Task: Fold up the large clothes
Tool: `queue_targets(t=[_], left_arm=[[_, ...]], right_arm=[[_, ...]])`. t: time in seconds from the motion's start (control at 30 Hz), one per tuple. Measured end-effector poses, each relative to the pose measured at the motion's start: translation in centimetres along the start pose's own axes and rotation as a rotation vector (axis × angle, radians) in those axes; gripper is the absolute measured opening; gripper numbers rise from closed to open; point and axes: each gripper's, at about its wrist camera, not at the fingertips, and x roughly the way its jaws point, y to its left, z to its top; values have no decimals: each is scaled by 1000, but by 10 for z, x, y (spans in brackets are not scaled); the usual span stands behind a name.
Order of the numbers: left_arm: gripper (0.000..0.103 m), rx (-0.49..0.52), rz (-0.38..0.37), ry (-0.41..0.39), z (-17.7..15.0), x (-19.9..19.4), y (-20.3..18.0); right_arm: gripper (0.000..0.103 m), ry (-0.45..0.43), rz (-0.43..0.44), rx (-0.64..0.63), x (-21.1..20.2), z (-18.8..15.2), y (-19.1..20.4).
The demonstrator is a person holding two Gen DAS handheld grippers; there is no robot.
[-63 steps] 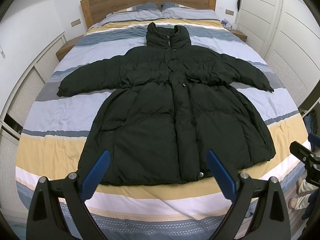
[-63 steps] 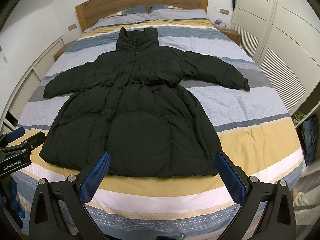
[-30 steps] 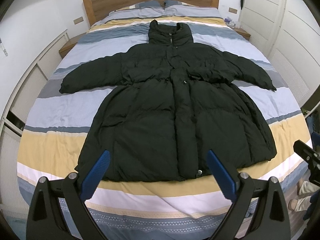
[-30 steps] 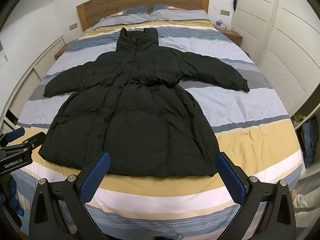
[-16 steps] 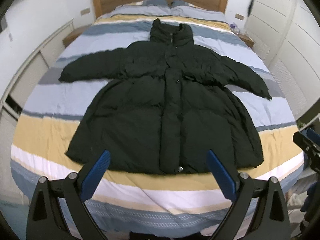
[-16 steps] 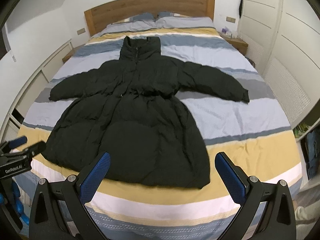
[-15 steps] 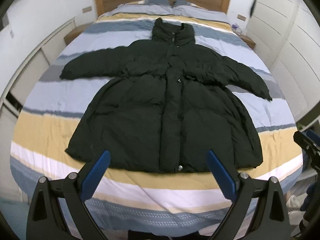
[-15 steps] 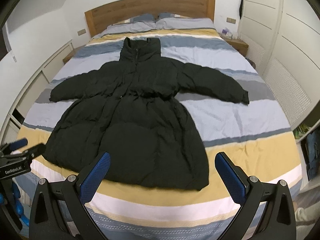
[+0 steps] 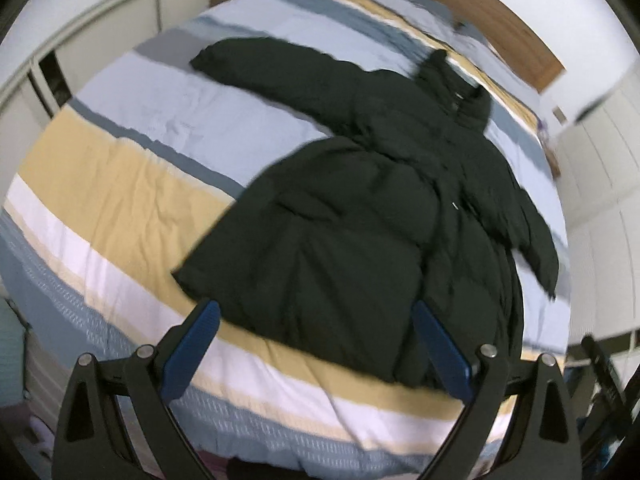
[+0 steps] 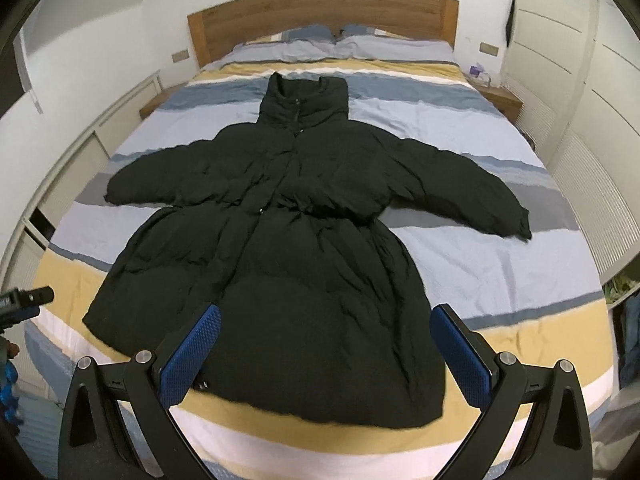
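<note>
1. Currently the black puffer coat (image 10: 296, 248) lies flat, front up, on the striped bed (image 10: 500, 280): collar far, hem near, both sleeves spread out. Nothing folded yet.
2. Left gripper (image 9: 316, 344) and right gripper (image 10: 324, 356): fingers spread wide, holding nothing, both hovering near the hem.
3. Risk: thick, puffy fabric. A shallow pinch likely takes only the top layer, so the front lifts and the back stays down.
4. Risk: slick shell could slip out of the blue pads (image 10: 188, 364) mid-fold; bite deep at the hem corner.
5. Risk: hem sits close to the near bed edge; a pull toward the near side could drag the coat off.
6. Risk: left wrist view is blurred and skewed, so aiming at the left hem corner (image 9: 188, 276) is uncertain.
7. Sleeves (image 10: 472, 196) left out will bunch in the fold.
</note>
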Motion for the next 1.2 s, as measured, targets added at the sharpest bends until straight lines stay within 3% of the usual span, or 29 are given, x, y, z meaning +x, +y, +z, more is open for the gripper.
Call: queue_targets(t=[0.2, 0.43, 0.53, 0.67, 0.87, 0.97, 1.03, 1.1, 1.2], left_arm=[[98, -84, -44, 44, 103, 58, 60], [98, -236, -171, 12, 229, 143, 115], [97, -313, -232, -11, 268, 178, 132], [97, -459, -278, -48, 308, 223, 160], [94, -566, -236, -47, 336, 272, 187], [85, -623, -256, -28, 338, 290, 197], [72, -666, -309, -38, 339, 297, 202], [42, -679, -357, -45, 339, 300, 204], [18, -667, -405, -59, 341, 299, 202]], right_arm=[[102, 62, -34, -20, 46, 36, 49], [102, 132, -76, -21, 90, 58, 92], [102, 170, -113, -22, 102, 59, 97], [102, 225, -171, -3, 116, 57, 92], [102, 272, -242, 32, 127, 53, 79], [102, 287, -254, 38, 133, 54, 78], [102, 296, -256, 35, 136, 55, 80], [102, 296, -252, 29, 138, 57, 83], [102, 291, -248, 21, 138, 59, 86]])
